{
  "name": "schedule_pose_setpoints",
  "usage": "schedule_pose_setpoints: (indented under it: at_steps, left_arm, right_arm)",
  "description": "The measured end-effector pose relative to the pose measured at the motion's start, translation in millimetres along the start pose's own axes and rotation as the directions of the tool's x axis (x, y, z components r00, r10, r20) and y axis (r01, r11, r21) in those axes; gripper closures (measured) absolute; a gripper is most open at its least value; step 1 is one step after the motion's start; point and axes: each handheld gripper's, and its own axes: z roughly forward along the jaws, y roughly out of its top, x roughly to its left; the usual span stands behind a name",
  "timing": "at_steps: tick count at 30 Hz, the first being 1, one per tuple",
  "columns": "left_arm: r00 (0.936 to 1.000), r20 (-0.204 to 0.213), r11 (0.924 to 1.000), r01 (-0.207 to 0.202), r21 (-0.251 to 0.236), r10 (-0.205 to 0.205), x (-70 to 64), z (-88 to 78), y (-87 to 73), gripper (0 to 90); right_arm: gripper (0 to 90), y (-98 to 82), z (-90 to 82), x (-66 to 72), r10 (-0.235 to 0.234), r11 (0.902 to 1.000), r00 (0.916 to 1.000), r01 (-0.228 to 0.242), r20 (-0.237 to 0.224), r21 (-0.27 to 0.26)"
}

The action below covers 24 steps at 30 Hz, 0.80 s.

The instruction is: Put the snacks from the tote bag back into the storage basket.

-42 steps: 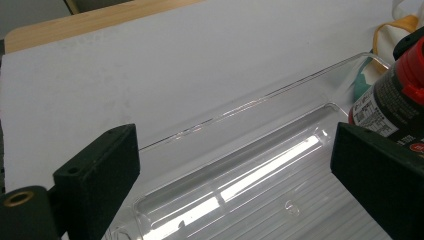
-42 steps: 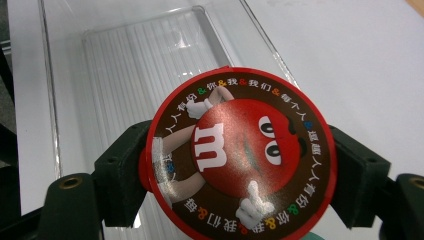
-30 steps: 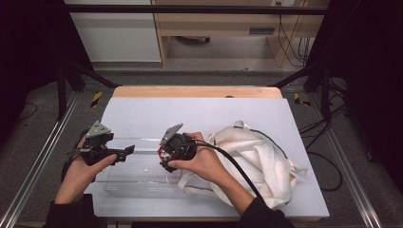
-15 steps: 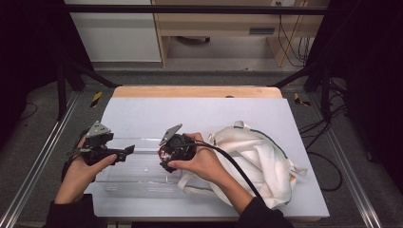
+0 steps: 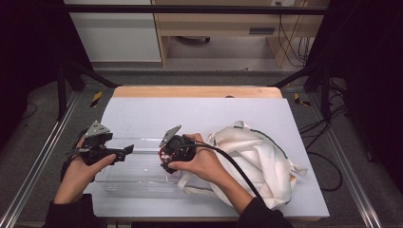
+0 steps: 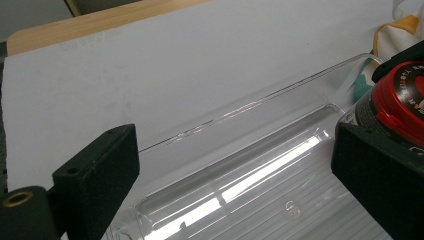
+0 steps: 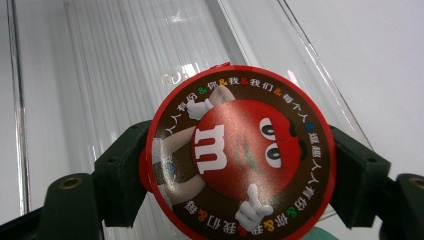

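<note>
Right tongs (image 7: 240, 165) pinch a round tin (image 7: 239, 152) by its sides, jaws pressed on both edges. The right gripper view shows the lid: red rim, brown ring of small print, red cartoon candy face with a white "m". In the high view the right tongs (image 5: 167, 159) hold the tin over the right end of the tray (image 5: 138, 183), lid unreadable there. The left gripper view shows the tin (image 6: 400, 102) from the side at the right edge, red lid over a dark body.

Left tongs (image 6: 235, 185) spread wide, nothing between the jaws; below them lies the tray (image 6: 260, 165) with its ribbed floor. In the high view the left tongs (image 5: 124, 153) sit at the tray's left end, hand (image 5: 78, 171) gripping the body.

Cloth (image 5: 256, 156), white and crumpled, lies right of the tray, touching the right forearm; the high view shows it whole, the left gripper view shows a corner.

Counts: two tongs, one tin, one clear tray, one cloth, one pale surface (image 5: 199, 114).
</note>
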Motion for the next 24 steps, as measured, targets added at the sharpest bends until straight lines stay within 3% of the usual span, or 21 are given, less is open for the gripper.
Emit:
schedule_pose_setpoints:
  at_steps: [24]
  left_arm:
    - [1.0, 0.0, 1.0, 0.0, 0.0, 0.0, 0.3, 0.0, 0.1, 5.2]
  right_arm:
    - [23.7, -2.7, 10.4, 2.4, -0.019, 0.9984, 0.9998, 0.02, -0.005, 0.053]
